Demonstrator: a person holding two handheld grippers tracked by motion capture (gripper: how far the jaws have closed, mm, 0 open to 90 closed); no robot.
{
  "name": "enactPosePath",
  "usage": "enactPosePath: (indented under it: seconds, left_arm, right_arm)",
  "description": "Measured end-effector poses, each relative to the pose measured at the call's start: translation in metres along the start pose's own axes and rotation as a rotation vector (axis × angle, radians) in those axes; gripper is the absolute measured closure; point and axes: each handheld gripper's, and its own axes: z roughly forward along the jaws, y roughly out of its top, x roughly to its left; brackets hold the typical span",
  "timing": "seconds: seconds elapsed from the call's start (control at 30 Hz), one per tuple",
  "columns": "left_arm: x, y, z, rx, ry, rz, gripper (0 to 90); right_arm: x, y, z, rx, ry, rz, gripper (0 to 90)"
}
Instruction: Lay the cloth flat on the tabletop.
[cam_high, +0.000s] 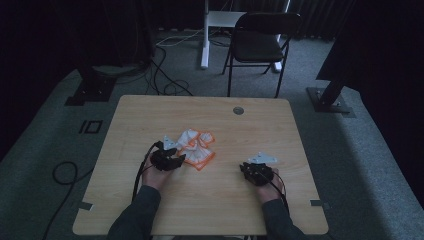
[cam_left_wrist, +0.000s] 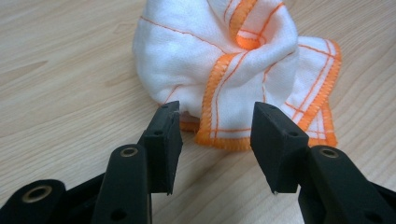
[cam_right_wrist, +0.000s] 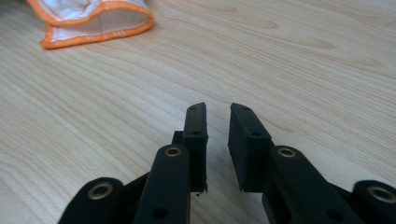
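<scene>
Left gripper view shows a crumpled white cloth (cam_left_wrist: 224, 70) with orange hems just beyond the left hand-held gripper (cam_left_wrist: 215, 123), jaws wide, empty. Right hand-held gripper (cam_right_wrist: 217, 114) stands slightly parted, holding nothing. No writing shows.

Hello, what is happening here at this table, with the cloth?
A person sits at a light wooden table with a black two-jaw gripper in each hand. The left gripper is open, its jaws just in front of a crumpled white cloth with orange edging, not yet gripping it. The right gripper rests apart on the bare wood, jaws slightly open and holding nothing.
</scene>
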Motion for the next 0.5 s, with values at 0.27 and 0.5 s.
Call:
enactPosePath:
  seconds: [0.27,0.5]
  left_arm:
    - [-0.005,0.000,0.004,0.023,0.009,0.021,79.6]
    - [-0.005,-0.002,-0.010,-0.010,0.005,0.016,86.9]
  right_arm:
    - [0.008,0.003,0.004,-0.001,0.015,-0.027,77.2]
    - [0.012,0.004,0.005,-0.005,0.017,-0.038,77.2]
